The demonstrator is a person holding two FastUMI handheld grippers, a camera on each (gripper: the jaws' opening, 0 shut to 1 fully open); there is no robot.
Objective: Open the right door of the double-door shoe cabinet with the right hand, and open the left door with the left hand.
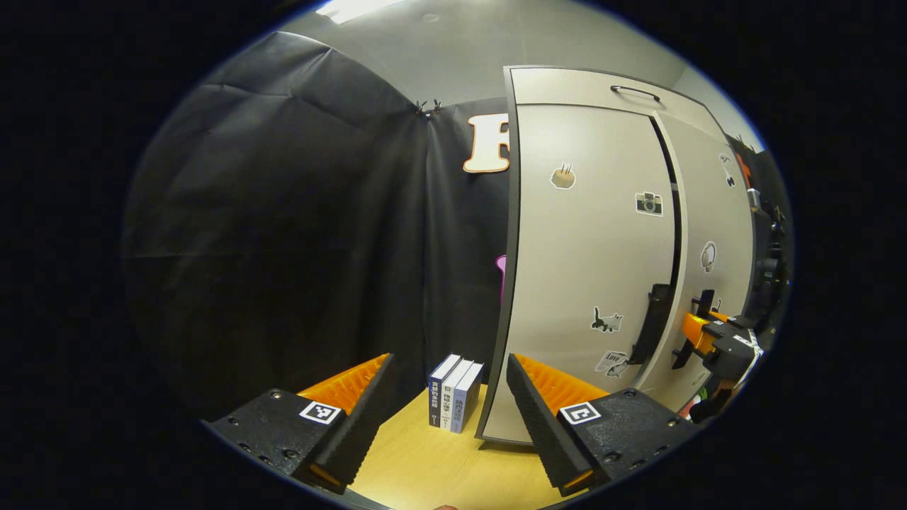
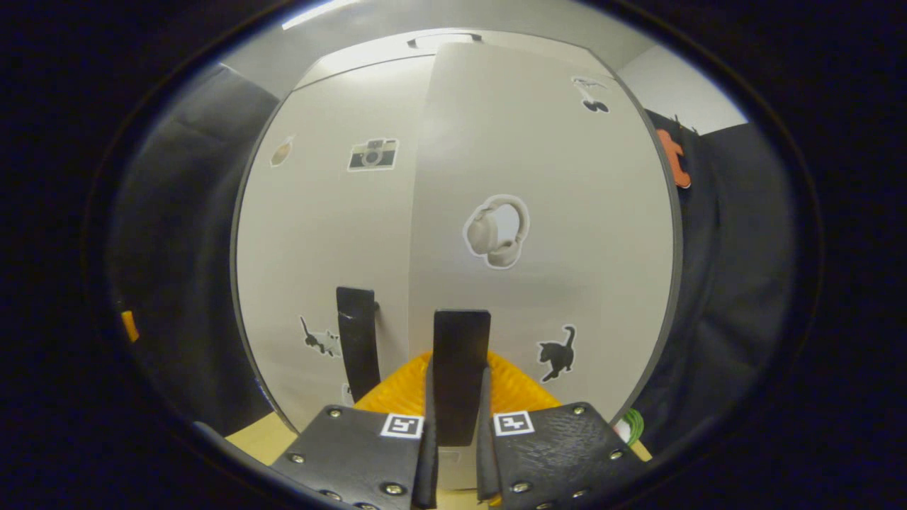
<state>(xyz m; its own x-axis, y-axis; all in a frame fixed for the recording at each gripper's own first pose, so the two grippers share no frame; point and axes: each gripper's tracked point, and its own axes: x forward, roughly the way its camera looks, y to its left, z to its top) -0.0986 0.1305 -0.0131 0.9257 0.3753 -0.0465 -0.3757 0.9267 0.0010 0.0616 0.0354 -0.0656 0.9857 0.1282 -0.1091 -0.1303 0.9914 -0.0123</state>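
right gripper [image 2: 457, 425]: clamped on right door handle [image 2: 460, 354], door ajar | left gripper [image 1: 446, 397]: spread wide, holding nothing, off left door [image 1: 588, 283] | books [image 1: 455, 393] upright on worktop [image 1: 439, 467]

The left gripper [image 1: 448, 397] is held level with its two fingers spread wide apart and nothing between them. The right gripper [image 2: 457, 425] has both fingers pressed on the right door handle [image 2: 460, 368].

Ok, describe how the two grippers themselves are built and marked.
The left gripper has two wedge-shaped fingers with ribbed faces, each on a flat plate carrying a square black-and-white marker tag and small round screws. The right gripper is the same build: two plates, a marker tag on each, and screws along the edges.
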